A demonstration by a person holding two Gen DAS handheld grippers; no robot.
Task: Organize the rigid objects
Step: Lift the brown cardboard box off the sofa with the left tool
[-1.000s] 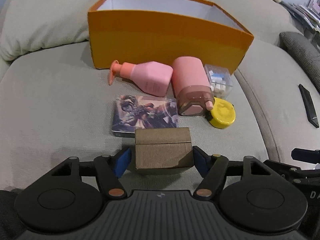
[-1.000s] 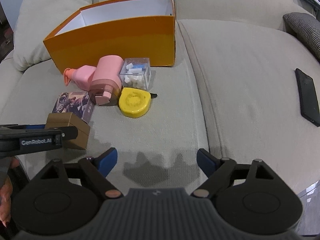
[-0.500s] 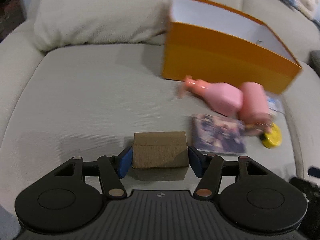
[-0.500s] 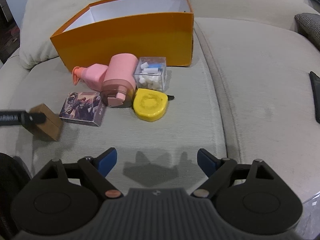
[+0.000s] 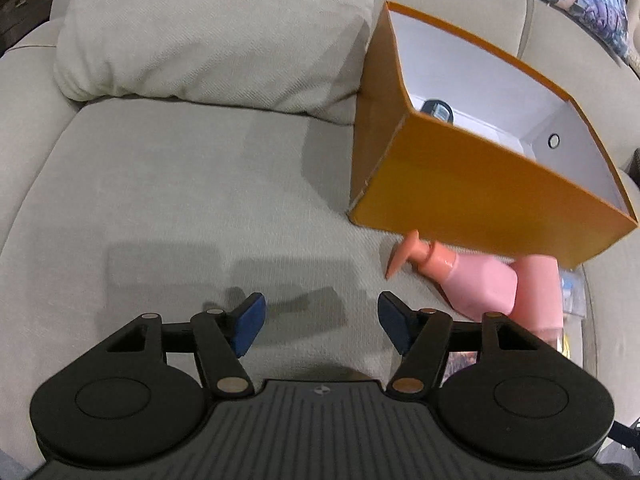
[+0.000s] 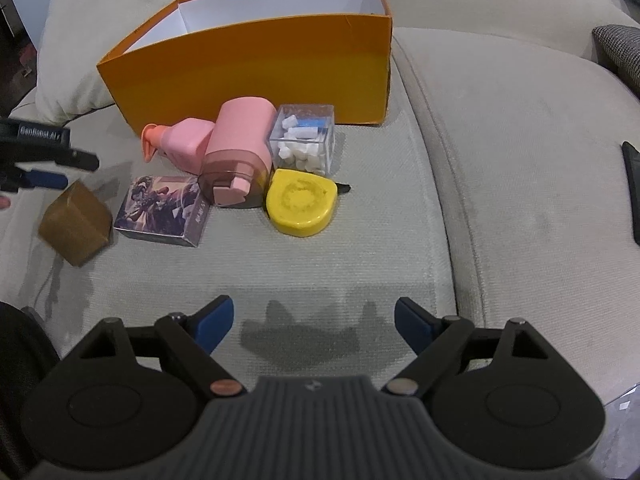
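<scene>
My left gripper [image 5: 320,316] hangs over bare couch cushion, its jaws opening with nothing between them. In the right wrist view its fingers [image 6: 80,159] stand just above the brown cardboard box [image 6: 76,228], which sits tilted and free of them at the far left. Right of it lie a printed card box [image 6: 164,210], a pink pump bottle [image 6: 188,142], a pink case [image 6: 240,152], a clear box of white pieces [image 6: 306,138] and a yellow tape measure [image 6: 302,202]. Behind them stands the orange box [image 6: 256,68]. My right gripper [image 6: 314,316] is open and holds nothing.
A dark object [image 5: 436,110] lies inside the orange box [image 5: 480,196]. A large cushion [image 5: 216,32] leans left of it. A black phone [image 6: 632,188] lies on the right seat, and a grey patterned pillow [image 6: 620,48] sits at the far right.
The left gripper has let go of the brown box and swung left; the box is out of its view. The right gripper has stayed where it was.
</scene>
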